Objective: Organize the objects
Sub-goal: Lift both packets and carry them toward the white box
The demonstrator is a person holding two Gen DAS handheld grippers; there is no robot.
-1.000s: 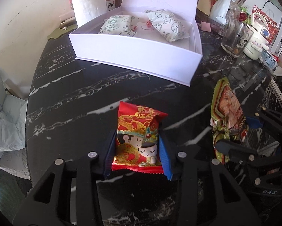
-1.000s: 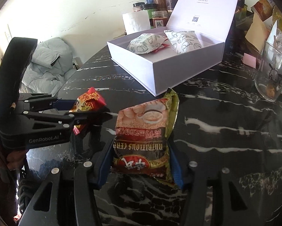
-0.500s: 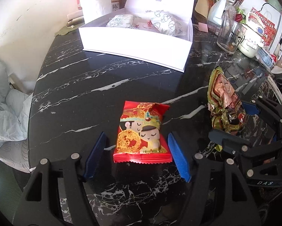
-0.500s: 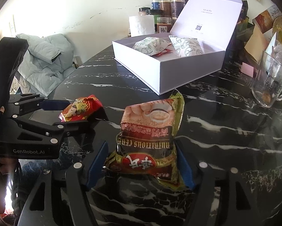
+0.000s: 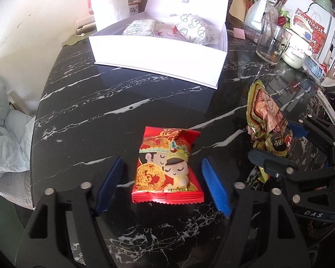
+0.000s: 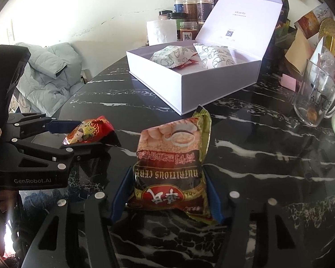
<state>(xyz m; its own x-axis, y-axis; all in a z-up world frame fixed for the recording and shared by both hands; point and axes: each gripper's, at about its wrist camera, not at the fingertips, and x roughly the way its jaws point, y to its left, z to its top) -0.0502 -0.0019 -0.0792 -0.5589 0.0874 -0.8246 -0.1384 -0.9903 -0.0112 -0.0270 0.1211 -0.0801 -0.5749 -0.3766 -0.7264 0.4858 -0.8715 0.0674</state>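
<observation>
Straddling the red snack packet [image 5: 167,169] with my left tool [image 5: 163,185], I have its blue pads [image 5: 214,187] on either side of the wrapper with a clear gap each way, so that tool is released; its jaws have just been closing in on the packet, which lies flat on the black marble tabletop [image 5: 96,116] and centred between them, likely so the pads can meet its edges squarely. My right tool [image 6: 167,194] has the brown cereal packet [image 6: 172,169] standing between its pads [image 6: 119,192]. The left pad lies against the bag's edge and the right one sits tight beside the crinkled foil, and these jaws too have just been closing; whether they press hard enough to count as a grip I cannot tell. The bag stands upright with its print upside down, its lower edge apparently on the tabletop.

Farther off, the open white box [image 6: 189,89] waits with its lid tipped back, two pale patterned pouches [image 6: 172,55] already lying inside. I judge both packets are bound there, since room remains near the front wall. Right of the box stands a glass mug [image 6: 315,102]; jars and a paper roll [image 6: 160,31] stand behind it.
</observation>
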